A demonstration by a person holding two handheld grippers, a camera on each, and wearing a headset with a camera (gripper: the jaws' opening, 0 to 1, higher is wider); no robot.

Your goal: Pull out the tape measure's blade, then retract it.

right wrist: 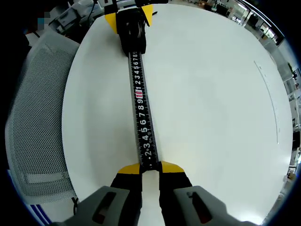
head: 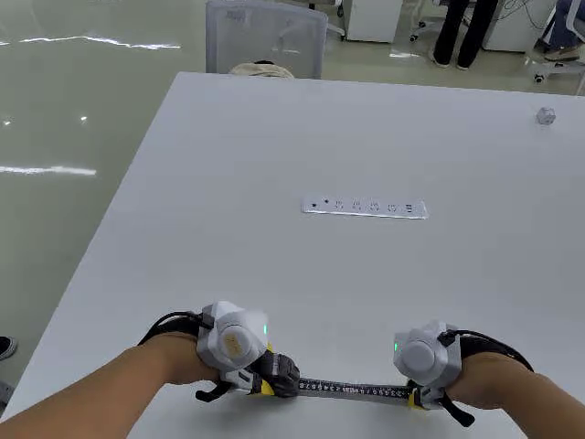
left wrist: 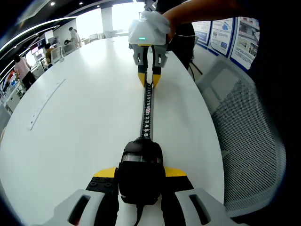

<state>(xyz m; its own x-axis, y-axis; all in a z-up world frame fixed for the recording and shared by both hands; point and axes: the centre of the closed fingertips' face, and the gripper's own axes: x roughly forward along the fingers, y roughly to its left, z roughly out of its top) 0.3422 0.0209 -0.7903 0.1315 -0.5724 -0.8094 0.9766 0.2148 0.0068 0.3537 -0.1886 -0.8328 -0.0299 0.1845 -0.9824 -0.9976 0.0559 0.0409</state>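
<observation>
Smooth white tabletop [head: 366, 137] is gleaming; nearer me than its flush socket strip [head: 364, 208], my left gripper [left wrist: 141, 172] is clamping the rounded black tape measure case [left wrist: 140, 160], my right gripper [right wrist: 149, 167] pinching the flat dark blade [right wrist: 140, 113], numerals legible in my right gripper view.

What holds things: a big white table [head: 228, 183] with a smooth, flat top.
Middle of the table: a long white socket strip [head: 365, 208] lies flat, with a row of small holes along it.
Far right corner: a small see-through thing [head: 546, 116], too small to tell what it is. It is well apart from the socket strip.
Near edge: a black tape measure [head: 277, 375] with its blade [head: 352, 390] pulled out.
Blade: straight, low on the table top, running along the near edge, with black numbers and a red 10.
</observation>
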